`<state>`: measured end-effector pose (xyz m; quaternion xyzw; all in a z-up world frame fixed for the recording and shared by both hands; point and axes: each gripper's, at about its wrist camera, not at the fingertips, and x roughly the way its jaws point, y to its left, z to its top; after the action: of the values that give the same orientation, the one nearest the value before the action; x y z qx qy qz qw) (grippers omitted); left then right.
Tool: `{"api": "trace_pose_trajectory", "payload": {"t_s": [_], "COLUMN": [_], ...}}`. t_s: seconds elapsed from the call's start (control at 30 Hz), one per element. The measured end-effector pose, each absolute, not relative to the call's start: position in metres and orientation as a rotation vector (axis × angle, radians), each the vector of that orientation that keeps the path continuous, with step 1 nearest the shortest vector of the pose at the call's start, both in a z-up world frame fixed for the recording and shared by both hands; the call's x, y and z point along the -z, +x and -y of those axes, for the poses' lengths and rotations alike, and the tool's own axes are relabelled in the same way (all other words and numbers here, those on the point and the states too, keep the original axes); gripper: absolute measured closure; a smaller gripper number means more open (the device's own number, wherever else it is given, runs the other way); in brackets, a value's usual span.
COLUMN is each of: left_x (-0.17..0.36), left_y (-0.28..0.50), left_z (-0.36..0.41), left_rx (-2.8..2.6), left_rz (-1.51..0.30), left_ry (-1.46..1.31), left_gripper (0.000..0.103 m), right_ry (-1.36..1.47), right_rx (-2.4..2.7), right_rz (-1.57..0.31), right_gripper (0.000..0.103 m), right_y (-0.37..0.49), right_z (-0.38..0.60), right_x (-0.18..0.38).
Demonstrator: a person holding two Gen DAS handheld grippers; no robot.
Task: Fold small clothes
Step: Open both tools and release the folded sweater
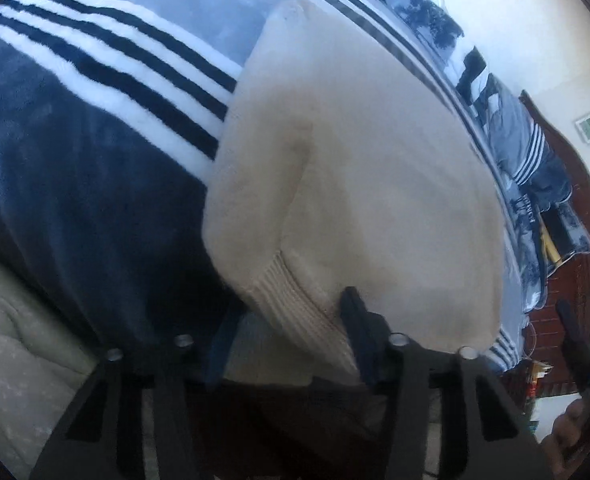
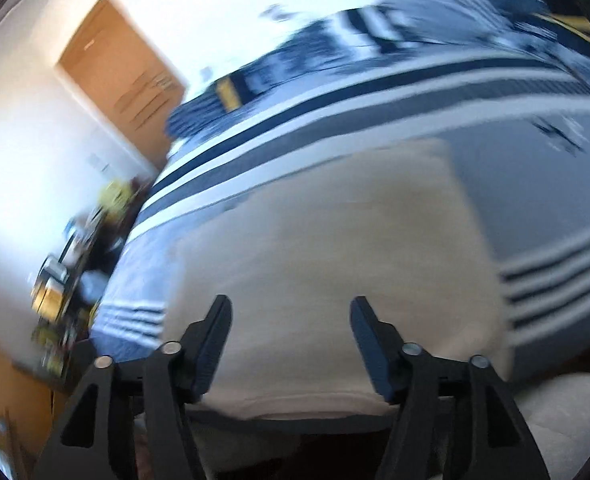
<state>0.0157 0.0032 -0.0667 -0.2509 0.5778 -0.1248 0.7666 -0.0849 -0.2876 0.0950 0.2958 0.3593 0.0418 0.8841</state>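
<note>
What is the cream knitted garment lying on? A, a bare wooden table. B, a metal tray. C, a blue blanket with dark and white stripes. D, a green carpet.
C: the cream knitted garment lies flat on a blue blanket with dark and white stripes, which shows around it in both wrist views.

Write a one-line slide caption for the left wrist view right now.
Left gripper, fingers apart astride the ribbed cuff of a folded cream sweater lying on a navy striped blanket.
</note>
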Motion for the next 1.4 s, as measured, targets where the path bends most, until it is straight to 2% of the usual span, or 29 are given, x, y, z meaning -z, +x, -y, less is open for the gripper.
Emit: {"api": "trace_pose_trajectory", "payload": {"t_s": [0.1,0.23,0.4,0.43,0.47,0.57,0.63,0.7,0.87,1.0,1.03,1.1,1.13,1.17,1.4], "left_x": [0.077,0.097,0.095,0.092,0.09,0.083,0.081,0.079,0.085,0.085,0.084,0.083,0.082,0.081,0.062], "left_y": [0.018,0.021,0.025,0.025,0.025,0.022,0.018,0.015,0.022,0.029,0.029,0.029,0.029,0.029,0.025], "left_z": [-0.024,-0.043,-0.035,-0.033,-0.033,-0.036,-0.043,-0.048,-0.044,-0.038,-0.037,-0.037,-0.036,-0.038,-0.042], "left_rx": [0.286,0.304,0.321,0.322,0.32,0.296,0.256,0.244,0.27,0.278,0.274,0.27,0.28,0.305,0.377], "left_rz": [-1.263,-1.297,-1.299,-1.292,-1.289,-1.291,-1.286,-1.283,-1.298,-1.305,-1.301,-1.3,-1.301,-1.3,-1.219], "left_ry": [-0.693,-0.869,-0.813,-0.792,-0.776,-0.784,-0.775,-0.741,-0.658,-0.643,-0.638,-0.622,-0.628,-0.652,-0.718], "left_gripper": [0.077,0.079,0.079,0.081,0.09,0.092,0.086,0.06,0.056,0.056,0.058,0.072,0.076,0.095,0.097], "right_ry": [0.574,0.531,0.44,0.435,0.431,0.43,0.413,0.387,0.336,0.308,0.302,0.282,0.273,0.27,0.295], "right_rx": [-0.154,-0.244,-0.321,-0.342,-0.355,-0.374,-0.384,-0.395,-0.428,-0.41,-0.408,-0.398,-0.391,-0.385,-0.382], "right_rz": [-0.771,-0.877,-1.049,-1.071,-1.093,-1.15,-1.176,-1.18,-1.193,-1.224,-1.235,-1.263,-1.277,-1.291,-1.409], "right_gripper": [0.028,0.028,0.028,0.028,0.028,0.028,0.028,0.028,0.028,0.028,0.028,0.028,0.028,0.028,0.028], "right_y": [-0.059,-0.016,0.037,0.047,0.055,0.079,0.091,0.099,0.11,0.118,0.122,0.127,0.131,0.133,0.161], "right_z": [0.257,0.224,0.181,0.176,0.169,0.154,0.141,0.13,0.108,0.1,0.097,0.094,0.093,0.092,0.077], "right_x": [-0.104,-0.1,-0.082,-0.078,-0.076,-0.069,-0.068,-0.072,-0.074,-0.066,-0.064,-0.058,-0.055,-0.052,-0.033]}}
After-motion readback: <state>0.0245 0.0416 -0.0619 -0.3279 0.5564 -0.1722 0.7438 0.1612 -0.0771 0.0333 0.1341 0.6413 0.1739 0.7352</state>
